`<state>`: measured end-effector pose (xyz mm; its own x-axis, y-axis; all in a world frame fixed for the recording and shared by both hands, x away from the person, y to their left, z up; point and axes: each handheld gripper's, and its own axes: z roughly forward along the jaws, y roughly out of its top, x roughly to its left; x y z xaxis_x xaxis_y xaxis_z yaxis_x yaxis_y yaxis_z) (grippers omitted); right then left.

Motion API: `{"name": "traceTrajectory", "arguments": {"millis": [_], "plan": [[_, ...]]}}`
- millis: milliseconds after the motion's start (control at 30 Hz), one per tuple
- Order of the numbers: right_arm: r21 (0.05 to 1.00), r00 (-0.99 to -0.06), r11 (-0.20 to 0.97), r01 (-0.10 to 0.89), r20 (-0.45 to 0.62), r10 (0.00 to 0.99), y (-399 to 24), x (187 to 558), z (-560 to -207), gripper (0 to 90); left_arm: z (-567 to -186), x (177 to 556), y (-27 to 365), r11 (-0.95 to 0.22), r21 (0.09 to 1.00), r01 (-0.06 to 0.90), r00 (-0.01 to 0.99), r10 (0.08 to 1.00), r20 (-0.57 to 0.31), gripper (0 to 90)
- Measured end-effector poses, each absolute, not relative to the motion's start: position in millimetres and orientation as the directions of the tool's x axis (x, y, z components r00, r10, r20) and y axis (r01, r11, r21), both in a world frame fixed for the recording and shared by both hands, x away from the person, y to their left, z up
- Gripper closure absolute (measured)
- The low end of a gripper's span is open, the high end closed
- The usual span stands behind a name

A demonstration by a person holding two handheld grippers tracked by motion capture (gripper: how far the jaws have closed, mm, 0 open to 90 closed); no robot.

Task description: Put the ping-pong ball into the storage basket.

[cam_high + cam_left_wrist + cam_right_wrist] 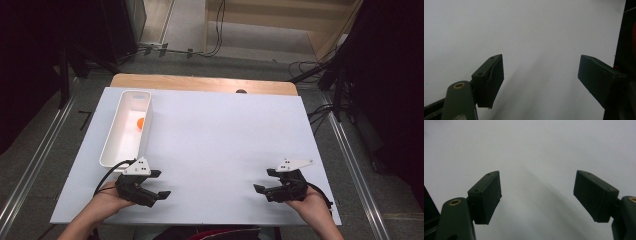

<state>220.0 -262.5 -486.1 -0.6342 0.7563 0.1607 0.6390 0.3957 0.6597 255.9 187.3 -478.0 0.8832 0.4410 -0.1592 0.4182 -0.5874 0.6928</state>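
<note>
Near the table's (pixel 210 145) front edge, left claw (pixel 159 184) and right claw (pixel 264 180) face inward, wide open, empty.

Lab / recording setup, not a home. Desk (pixel 210 145) w/ white board over wood top, bare grey floor. Dark stands at 10 and 2 o'clock, loose cables (pixel 218 30) trailing at 12, floor rail (pixel 30 165) at 9.

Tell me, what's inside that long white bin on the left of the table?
The white bin holds one small orange ball against its right wall. The floor beside it looks bare; the near end is hidden behind the left gripper.
</note>
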Motion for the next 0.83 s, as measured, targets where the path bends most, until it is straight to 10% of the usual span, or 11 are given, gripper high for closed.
{"name": "traceTrajectory", "arguments": {"millis": [833], "plan": [[0.657, -0.632, 0.395, 0.642, 0.162, 0.758, -261.8, 219.4, -486.0, 20.7, -479.1, 256.1, 189.9, -0.594, 0.690, 0.413, 0.889, 0.427, -0.165, 20.4]]}}
